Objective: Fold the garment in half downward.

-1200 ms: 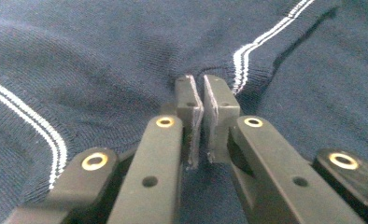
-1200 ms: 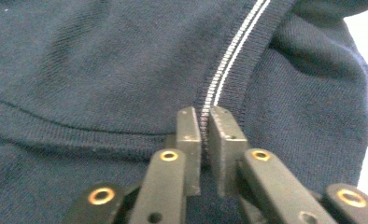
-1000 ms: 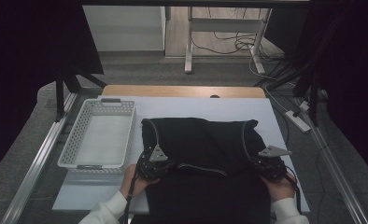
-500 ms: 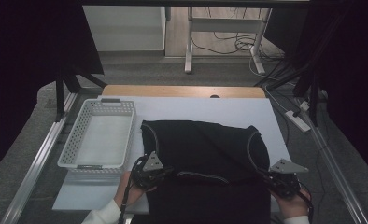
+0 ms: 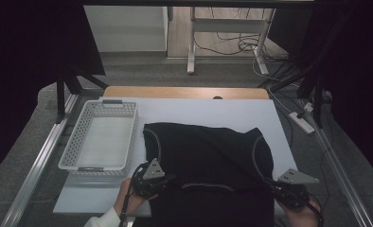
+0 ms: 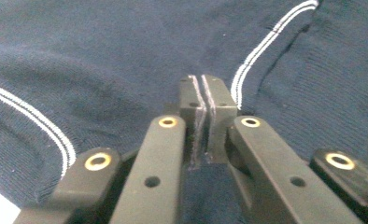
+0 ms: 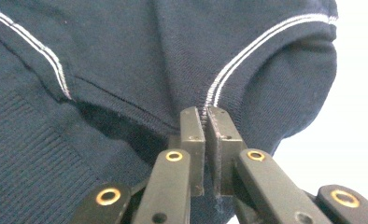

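Garment: a dark navy knitted garment (image 5: 208, 163) with thin white double stripes lies spread on the white table (image 5: 213, 113); its far hem sits about mid-table, its near part runs to the near edge and hangs over it between the two hands

Stripes: in the high view one white stripe curves down the garment's left side and another down its right side; a short pale line crosses the knit near the near edge, between the grippers

Left gripper: the left gripper (image 5: 168, 178) sits at the garment's near left corner, close to the table's near edge; its grey three-cornered plate faces up; a hand (image 5: 128, 198) in a white sleeve holds it from below

Left jaws: in the left gripper view the left gripper (image 6: 202, 100) has its jaws pressed together with navy cloth pinched between the pads; a white double stripe runs just to the right of the tips

Right gripper: the right gripper (image 5: 274, 183) sits at the garment's near right corner, near the table's near right corner; its grey plate faces up

Right jaws: in the right gripper view the right gripper (image 7: 205, 119) is clamped on the cloth right at a white double stripe; a fold of the knit bulges beyond the tips, with bare white table to its right

Basket: a white perforated basket (image 5: 73, 146) stands along the table's left edge, just beside the garment's left side; nothing lies in it
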### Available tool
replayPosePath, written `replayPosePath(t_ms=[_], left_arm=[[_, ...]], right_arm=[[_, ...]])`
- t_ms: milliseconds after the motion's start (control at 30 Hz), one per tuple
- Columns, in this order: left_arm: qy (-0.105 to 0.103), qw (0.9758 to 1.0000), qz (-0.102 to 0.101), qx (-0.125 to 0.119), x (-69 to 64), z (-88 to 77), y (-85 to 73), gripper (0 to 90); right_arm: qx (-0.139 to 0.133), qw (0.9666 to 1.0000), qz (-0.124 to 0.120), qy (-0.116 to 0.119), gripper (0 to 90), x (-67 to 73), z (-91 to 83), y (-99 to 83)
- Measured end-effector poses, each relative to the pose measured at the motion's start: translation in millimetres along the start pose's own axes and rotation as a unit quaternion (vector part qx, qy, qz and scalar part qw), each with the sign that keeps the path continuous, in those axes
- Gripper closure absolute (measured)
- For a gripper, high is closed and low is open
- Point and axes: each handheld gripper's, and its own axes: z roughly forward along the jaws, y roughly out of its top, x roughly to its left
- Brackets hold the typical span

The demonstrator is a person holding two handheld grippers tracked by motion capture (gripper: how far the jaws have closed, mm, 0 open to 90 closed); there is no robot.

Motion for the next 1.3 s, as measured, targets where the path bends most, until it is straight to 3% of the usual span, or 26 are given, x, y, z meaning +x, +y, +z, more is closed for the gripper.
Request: replayPosePath(t_ms=[67,200,267,367,500,600,767,1133,1300], left_arm=[[0.006,1.0,-0.001,0.003,2.4,2.6,-0.2,77.8],[0.021,0.9997,-0.008,-0.006,7.2,4.2,6.3,48.1],[0.03,0.9994,-0.014,-0.013,9.3,4.4,11.7,39.5],[0.043,0.9988,-0.02,-0.015,13.3,6.5,19.3,33.9],[0.046,0.9984,-0.029,-0.014,20.4,11.9,27.9,32.0],[0.047,0.9986,-0.024,-0.009,23.2,16.8,33.5,31.5],[0.052,0.9984,-0.024,0.003,31.2,24.8,44.5,29.0],[0.061,0.9972,-0.041,-0.01,55.1,26.8,66.5,28.5],[0.064,0.9968,-0.047,-0.014,60.0,23.2,66.8,28.1]], right_arm=[[0.004,1.0,0.004,0.002,81.8,-0.4,3.4,-1.3],[-0.013,0.9998,0.015,-0.004,55.3,1.9,4.1,4.2],[-0.03,0.9993,0.018,0.011,50.0,6.3,3.3,10.7],[-0.039,0.9986,0.001,0.035,45.8,17.7,7.6,18.8],[-0.045,0.9959,-0.023,0.075,44.6,35.3,20.0,28.6],[-0.043,0.9932,-0.05,0.096,44.0,50.8,31.3,37.0],[-0.037,0.9855,-0.079,0.146,42.6,74.0,54.2,48.9],[-0.019,0.9731,-0.114,0.2,42.3,115.2,92.7,72.5],[-0.018,0.9681,-0.13,0.213,41.7,134.4,106.4,83.9]])
